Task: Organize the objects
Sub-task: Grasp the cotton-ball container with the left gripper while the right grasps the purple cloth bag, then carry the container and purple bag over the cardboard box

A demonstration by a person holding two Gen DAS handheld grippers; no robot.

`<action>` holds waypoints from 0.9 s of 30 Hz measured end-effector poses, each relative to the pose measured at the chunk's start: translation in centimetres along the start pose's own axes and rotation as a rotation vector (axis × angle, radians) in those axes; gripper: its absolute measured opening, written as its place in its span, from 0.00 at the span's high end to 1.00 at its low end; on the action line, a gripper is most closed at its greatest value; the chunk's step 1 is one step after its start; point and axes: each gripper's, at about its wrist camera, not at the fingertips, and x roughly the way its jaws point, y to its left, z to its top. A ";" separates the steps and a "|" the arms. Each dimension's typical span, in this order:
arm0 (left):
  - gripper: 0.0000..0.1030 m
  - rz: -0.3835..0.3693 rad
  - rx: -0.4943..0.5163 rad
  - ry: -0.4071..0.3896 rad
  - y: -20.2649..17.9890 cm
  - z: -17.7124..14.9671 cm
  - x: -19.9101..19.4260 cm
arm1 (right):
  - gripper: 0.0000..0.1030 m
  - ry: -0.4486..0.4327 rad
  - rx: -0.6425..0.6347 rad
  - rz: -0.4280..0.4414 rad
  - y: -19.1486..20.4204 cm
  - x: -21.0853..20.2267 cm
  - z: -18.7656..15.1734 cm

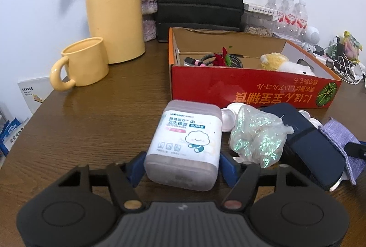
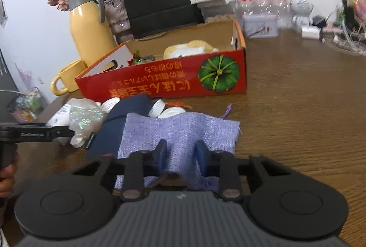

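My left gripper (image 1: 181, 167) sat clenched on the cotton bud box (image 1: 185, 144), both blue pads flush against its sides; the box was still resting on the table (image 1: 109, 114). My right gripper (image 2: 180, 153) had its jaws drawn in on the lilac woven pouch (image 2: 180, 130), fabric bunched between the pads, so I read that as a grasp, though the pouch too lay flat on the wood.

Just beyond the box, at 2 o'clock in the left wrist view, lay the iridescent bag (image 1: 258, 135), touching the navy case (image 1: 304, 144), with white caps (image 1: 226, 119) scattered around them.

Farther off at 12 to 1 o'clock stood the red carton (image 1: 251, 84), open-topped. Already inside: a plush toy (image 1: 281, 61), a coiled cable (image 1: 205, 58), a red flower (image 1: 223, 56).

Judgement: partly done. Several items binned; box, pouch, bag, case and caps remained outside, none lifted yet.

Beyond, at 10 o'clock: yellow mug (image 1: 84, 64), yellow flask (image 1: 114, 9).
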 end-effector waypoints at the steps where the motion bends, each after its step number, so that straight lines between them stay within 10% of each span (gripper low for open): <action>1: 0.36 0.005 0.000 -0.007 0.0 0.0 -0.2 | 0.82 -0.011 -0.002 -0.002 0.1 -0.3 0.0; 27: 0.38 0.048 0.042 -0.178 -0.8 0.5 -5.1 | 0.94 -0.189 -0.005 0.033 1.2 -5.0 3.2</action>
